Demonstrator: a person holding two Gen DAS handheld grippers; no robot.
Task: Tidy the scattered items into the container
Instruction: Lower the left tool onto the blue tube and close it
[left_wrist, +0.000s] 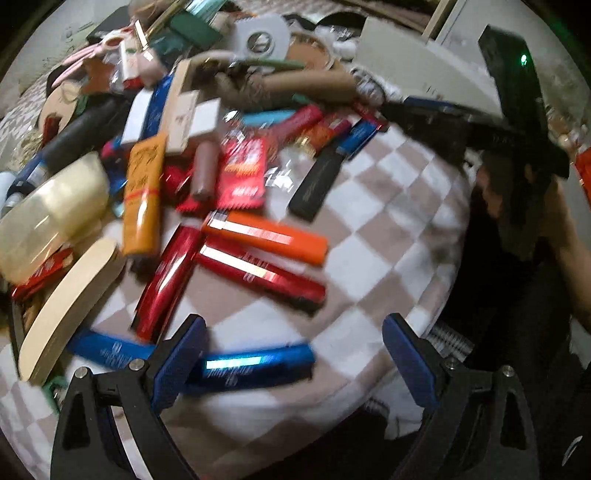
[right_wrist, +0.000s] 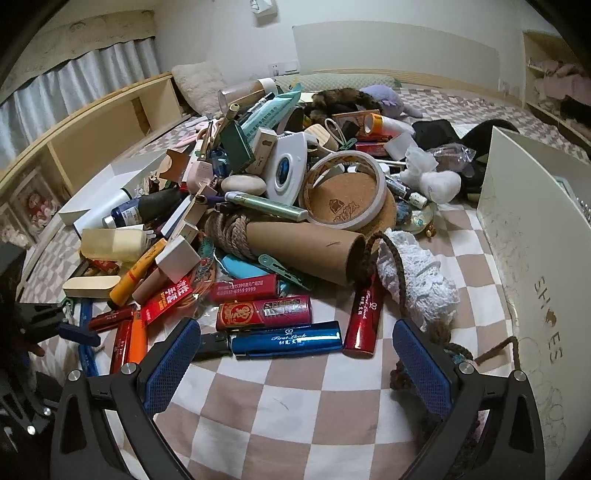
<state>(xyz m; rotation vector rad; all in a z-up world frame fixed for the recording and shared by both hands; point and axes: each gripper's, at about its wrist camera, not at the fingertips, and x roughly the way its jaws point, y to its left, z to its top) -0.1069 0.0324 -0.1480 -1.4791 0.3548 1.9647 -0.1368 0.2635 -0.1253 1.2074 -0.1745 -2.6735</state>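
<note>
Left gripper (left_wrist: 295, 363): fingers spread wide, holding nothing, above the pink-and-white checked bedcover (left_wrist: 388, 221).
Right gripper (right_wrist: 295, 365): fingers likewise apart and empty.
Scattered items: glossy blue lighter (right_wrist: 286, 340) lies between the right gripper's fingers; shiny red lighter (right_wrist: 364, 319) just beside it.
Obstructions: brown cardboard tube (right_wrist: 299, 245), roll of pale tape (right_wrist: 345, 194) and white lace trim (right_wrist: 417, 275) crowd the heap behind.
Container: cream shoe box (right_wrist: 532, 266), at right, near the heap.

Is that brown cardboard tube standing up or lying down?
Lying down. The cardboard tube rests on its side in the pile, rope wrapped around one end, open mouth facing the camera.
</note>
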